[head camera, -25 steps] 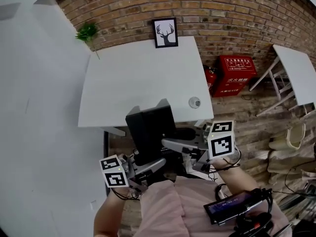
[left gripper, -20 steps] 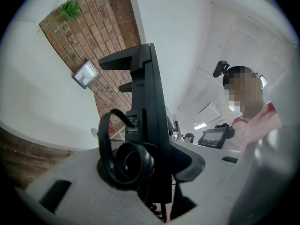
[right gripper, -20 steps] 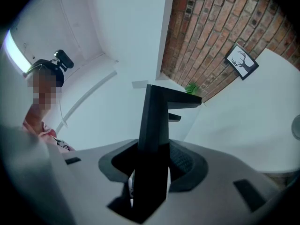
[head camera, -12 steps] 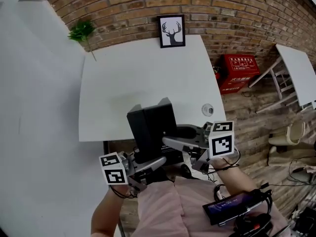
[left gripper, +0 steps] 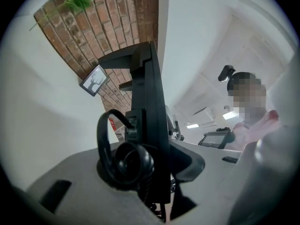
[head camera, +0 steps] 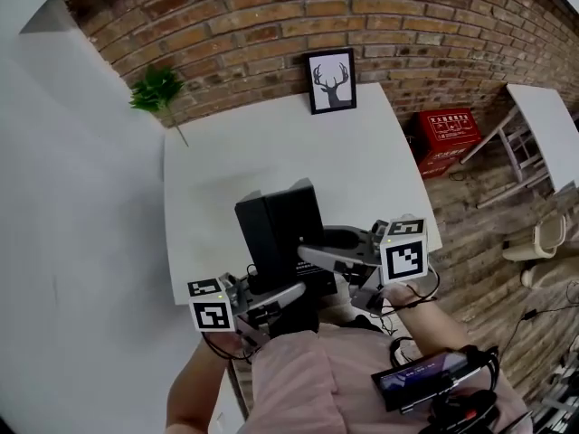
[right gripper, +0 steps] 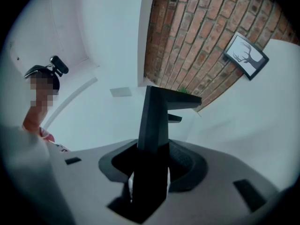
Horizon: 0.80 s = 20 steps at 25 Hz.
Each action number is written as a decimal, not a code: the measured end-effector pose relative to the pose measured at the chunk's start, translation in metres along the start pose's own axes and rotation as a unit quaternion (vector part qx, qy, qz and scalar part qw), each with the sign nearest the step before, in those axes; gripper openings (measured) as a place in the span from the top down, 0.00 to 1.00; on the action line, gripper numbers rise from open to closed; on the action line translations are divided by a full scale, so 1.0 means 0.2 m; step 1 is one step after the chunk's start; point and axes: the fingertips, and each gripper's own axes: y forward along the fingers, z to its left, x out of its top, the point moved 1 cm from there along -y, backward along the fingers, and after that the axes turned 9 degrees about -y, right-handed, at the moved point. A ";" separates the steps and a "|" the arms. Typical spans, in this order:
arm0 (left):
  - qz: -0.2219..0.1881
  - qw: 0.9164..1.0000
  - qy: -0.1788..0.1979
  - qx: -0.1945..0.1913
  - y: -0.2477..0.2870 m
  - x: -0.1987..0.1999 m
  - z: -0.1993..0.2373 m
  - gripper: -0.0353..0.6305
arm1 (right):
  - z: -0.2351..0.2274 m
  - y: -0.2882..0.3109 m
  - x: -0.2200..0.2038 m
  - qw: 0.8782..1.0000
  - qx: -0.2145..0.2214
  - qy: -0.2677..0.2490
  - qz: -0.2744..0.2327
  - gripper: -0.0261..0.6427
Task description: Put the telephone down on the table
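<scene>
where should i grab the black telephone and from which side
Grip the telephone by its thin edges at the near end, one gripper from each side, as the left gripper and right gripper do. The body is a wide flat slab, slim enough edge-on for the jaws to span. Stay clear of the coiled cord.

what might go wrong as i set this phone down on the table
The black box-shaped telephone hangs about over the near edge of the white table, pinched only by the left gripper and right gripper; released there, it may tip off. Its black coiled cord dangles loose by the left gripper and could snag.
</scene>
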 end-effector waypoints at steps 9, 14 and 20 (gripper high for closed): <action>0.046 0.998 0.033 -0.023 -0.09 0.28 0.05 0.68 | -0.06 0.18 0.19 0.998 -0.028 -0.029 -0.041 0.70; 0.059 0.997 0.027 -0.029 -0.09 0.32 0.08 0.68 | -0.11 0.20 0.21 0.998 -0.041 -0.027 -0.045 0.70; 0.064 0.998 0.009 -0.028 -0.06 0.35 0.15 0.68 | -0.19 0.21 0.22 0.998 -0.047 -0.013 -0.035 0.70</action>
